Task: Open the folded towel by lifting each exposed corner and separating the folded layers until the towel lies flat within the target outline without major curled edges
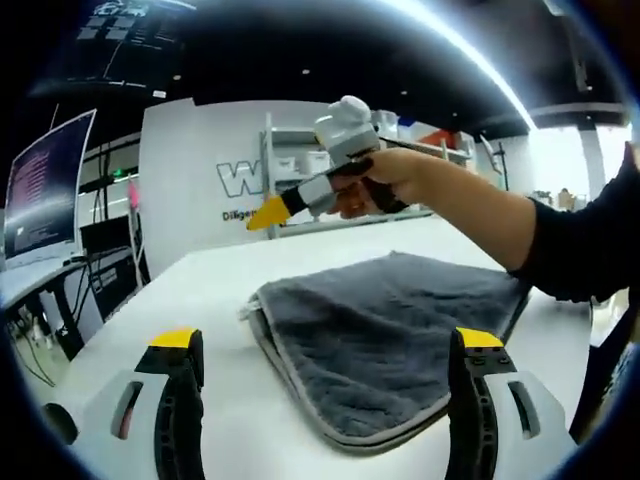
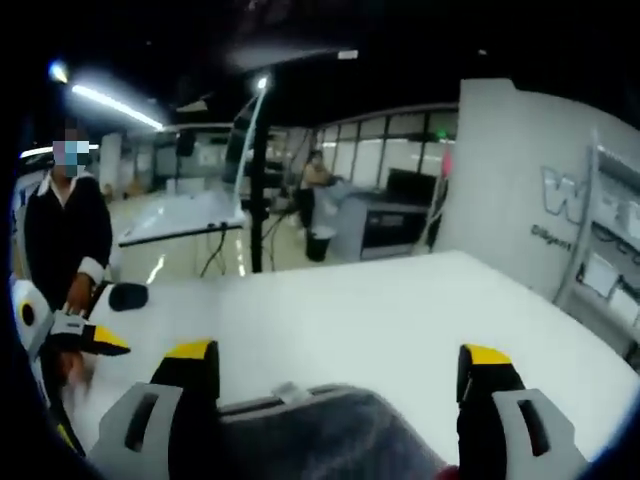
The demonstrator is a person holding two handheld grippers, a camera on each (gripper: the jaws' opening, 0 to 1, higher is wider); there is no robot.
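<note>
A grey folded towel (image 1: 390, 325) with a pale hem lies on the white table (image 1: 200, 290), its folded layers showing along the near left edge. My left gripper (image 1: 327, 342) stands open just short of the towel's near edge, holding nothing. A hand holds the right gripper (image 1: 300, 200) in the air above the towel's far side, yellow tip pointing left. In the right gripper view, my right gripper (image 2: 337, 360) is open over the towel (image 2: 330, 435), with bare table (image 2: 400, 300) beyond. The left gripper (image 2: 85, 335) shows at the left, held by a person (image 2: 65, 235).
A monitor (image 1: 45, 185) stands off the table's left side, and shelves (image 1: 300, 160) and a white lettered wall (image 1: 190, 180) stand behind it. A small black object (image 2: 128, 295) lies near the table's far corner. A dark pole (image 2: 258, 190) rises beyond.
</note>
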